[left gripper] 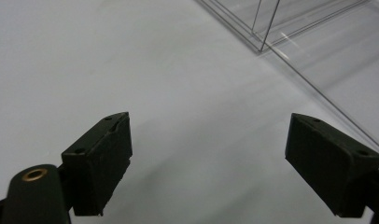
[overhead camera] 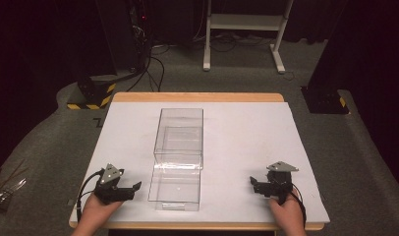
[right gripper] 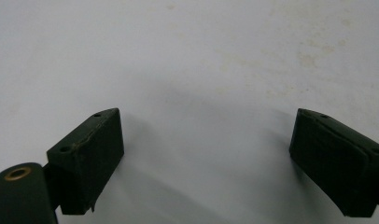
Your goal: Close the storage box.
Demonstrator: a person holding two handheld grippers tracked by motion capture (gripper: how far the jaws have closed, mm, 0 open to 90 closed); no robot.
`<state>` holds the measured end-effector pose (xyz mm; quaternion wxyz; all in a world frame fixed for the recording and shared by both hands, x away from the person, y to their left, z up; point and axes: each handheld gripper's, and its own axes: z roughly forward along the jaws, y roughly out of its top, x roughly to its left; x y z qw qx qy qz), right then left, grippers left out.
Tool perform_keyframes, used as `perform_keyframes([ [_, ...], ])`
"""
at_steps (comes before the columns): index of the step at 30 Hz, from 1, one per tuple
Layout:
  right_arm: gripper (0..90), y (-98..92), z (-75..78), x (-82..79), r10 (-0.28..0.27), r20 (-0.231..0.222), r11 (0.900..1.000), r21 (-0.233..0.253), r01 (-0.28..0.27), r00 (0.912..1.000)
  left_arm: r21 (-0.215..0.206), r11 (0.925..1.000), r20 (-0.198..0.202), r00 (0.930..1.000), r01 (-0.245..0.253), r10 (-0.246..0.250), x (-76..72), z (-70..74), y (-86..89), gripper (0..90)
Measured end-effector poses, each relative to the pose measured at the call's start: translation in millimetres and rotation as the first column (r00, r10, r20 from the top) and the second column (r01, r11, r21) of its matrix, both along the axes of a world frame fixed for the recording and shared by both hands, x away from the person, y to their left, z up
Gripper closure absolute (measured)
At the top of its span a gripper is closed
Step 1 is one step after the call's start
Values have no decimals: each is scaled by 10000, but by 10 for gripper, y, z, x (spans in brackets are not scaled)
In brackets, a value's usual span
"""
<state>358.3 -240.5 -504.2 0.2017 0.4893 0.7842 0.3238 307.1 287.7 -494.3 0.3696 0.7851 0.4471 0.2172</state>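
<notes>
A clear plastic box (overhead camera: 179,136) stands in the middle of the white table (overhead camera: 246,142), with its clear lid or a second clear tray (overhead camera: 175,188) lying in front of it. My left gripper (overhead camera: 134,189) rests near the front left edge, open, jaws pointing right toward the clear tray. In the left gripper view the gripper (left gripper: 208,163) is open over bare table, and the clear box (left gripper: 313,42) edge is at upper right. My right gripper (overhead camera: 253,184) sits at the front right, open, pointing left. In the right gripper view the gripper (right gripper: 206,163) holds nothing.
The table top has a wooden rim (overhead camera: 197,97). Beyond it stand a white desk frame (overhead camera: 244,29), cables and a black stand with yellow-black stripes (overhead camera: 92,93) on the grey floor. A black base (overhead camera: 324,101) sits at right.
</notes>
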Motion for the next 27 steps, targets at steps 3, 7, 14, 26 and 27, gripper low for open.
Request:
perform_keyframes([
  [3, 100, -2, 1, 0, 8, -11, 10000, 13, -8, 10000, -76, 9999, 151, 9998, 88, -87, -17, 31, -21, 151],
  [7, 100, 0, -1, 0, 6, 20, 10000, -14, -6, 10000, -169, 9998, 226, 9996, 145, -141, -30, 53, -36, 151],
  [14, 100, 0, -1, 1, 8, 18, 10000, -13, -8, 10000, -476, 9985, 467, 9986, 288, -266, -76, 128, -65, 151],
  [26, 100, -3, 1, 0, 23, 4, 10000, 12, -23, 10000, -831, 9948, 983, 9939, 582, -500, -172, 270, -72, 153],
  [27, 100, -2, 1, -1, 9, -5, 10000, 26, -9, 10000, -831, 9948, 983, 9939, 582, -500, -172, 270, -72, 152],
])
